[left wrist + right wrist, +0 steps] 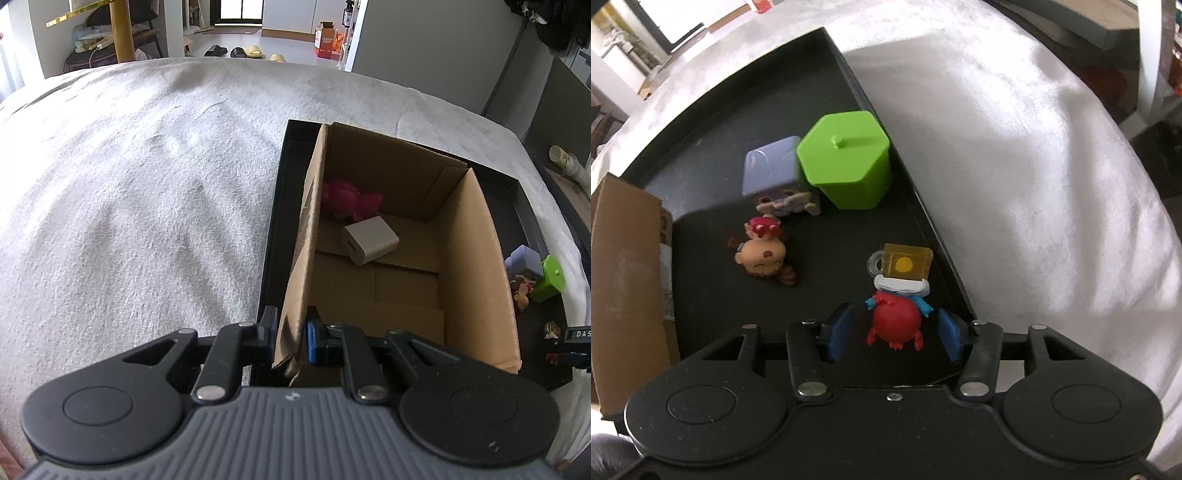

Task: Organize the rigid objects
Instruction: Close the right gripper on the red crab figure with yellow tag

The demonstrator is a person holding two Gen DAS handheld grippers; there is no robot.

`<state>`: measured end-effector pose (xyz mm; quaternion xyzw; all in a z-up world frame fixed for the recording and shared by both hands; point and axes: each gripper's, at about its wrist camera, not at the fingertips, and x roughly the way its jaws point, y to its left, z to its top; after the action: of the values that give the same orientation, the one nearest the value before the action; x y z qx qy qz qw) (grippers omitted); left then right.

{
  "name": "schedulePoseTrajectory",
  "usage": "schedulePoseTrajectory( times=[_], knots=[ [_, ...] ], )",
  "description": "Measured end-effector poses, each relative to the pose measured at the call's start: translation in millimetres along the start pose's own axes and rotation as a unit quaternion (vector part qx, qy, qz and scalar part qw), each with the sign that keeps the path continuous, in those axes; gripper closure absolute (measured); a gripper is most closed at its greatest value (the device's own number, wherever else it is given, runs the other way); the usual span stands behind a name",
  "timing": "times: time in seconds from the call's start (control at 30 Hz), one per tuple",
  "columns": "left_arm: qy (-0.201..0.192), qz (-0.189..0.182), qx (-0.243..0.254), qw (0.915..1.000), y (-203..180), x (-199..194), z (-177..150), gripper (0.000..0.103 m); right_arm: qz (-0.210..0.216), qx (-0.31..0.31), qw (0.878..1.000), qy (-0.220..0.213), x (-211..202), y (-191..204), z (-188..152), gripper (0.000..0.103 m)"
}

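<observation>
Toys lie on the black tray [701, 122], and the one that matters now is the red toy [895, 321] with the yellow block head. It sits right between the two blue pads of your right claw [892, 332], at 12 o'clock from it. That claw is wide open and holds nothing; a gap shows on each side of the round red belly. The toy lies flat. Its long line runs from feet near you to head far away, so the pads face its sides. I think a straight squeeze would catch the belly.

Your left claw [290, 338] is pinched shut on the near wall of the cardboard box [476, 258], so the right one is nearer the toy. The box stands on the same tray, at about 9 o'clock from the red toy. A pink toy [349, 199] and a white charger [369, 240] are inside it.

A green pot [846, 158], a purple cube toy [775, 177] and a little doll [762, 254] wait at 11 o'clock.
</observation>
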<state>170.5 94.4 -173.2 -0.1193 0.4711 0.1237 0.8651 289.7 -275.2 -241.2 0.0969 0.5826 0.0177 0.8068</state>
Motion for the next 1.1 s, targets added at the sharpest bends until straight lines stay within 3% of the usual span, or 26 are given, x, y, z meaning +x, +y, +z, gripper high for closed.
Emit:
schedulePoseTrajectory(
  times=[0.37,0.43,0.47,0.5,1.1],
  knots=[
    [0.002,-0.010,-0.005,0.9999,4,1,0,0.088,-0.038,0.040,0.998,-0.002,6,8,-3,0.052],
    [0.002,-0.010,-0.002,0.9999,3,1,0,0.088,-0.047,0.034,0.998,-0.003,7,14,-3,0.056],
    [0.002,-0.011,-0.001,0.9999,3,1,0,0.088,-0.051,0.030,0.998,-0.005,8,16,-3,0.065],
    [0.002,-0.013,-0.001,0.9999,4,1,0,0.088,-0.054,0.026,0.998,-0.006,7,18,-2,0.067],
    [-0.001,-0.020,-0.009,0.9997,7,-2,-1,0.088,-0.030,-0.025,0.998,-0.041,-35,43,-9,0.069]
  ],
)
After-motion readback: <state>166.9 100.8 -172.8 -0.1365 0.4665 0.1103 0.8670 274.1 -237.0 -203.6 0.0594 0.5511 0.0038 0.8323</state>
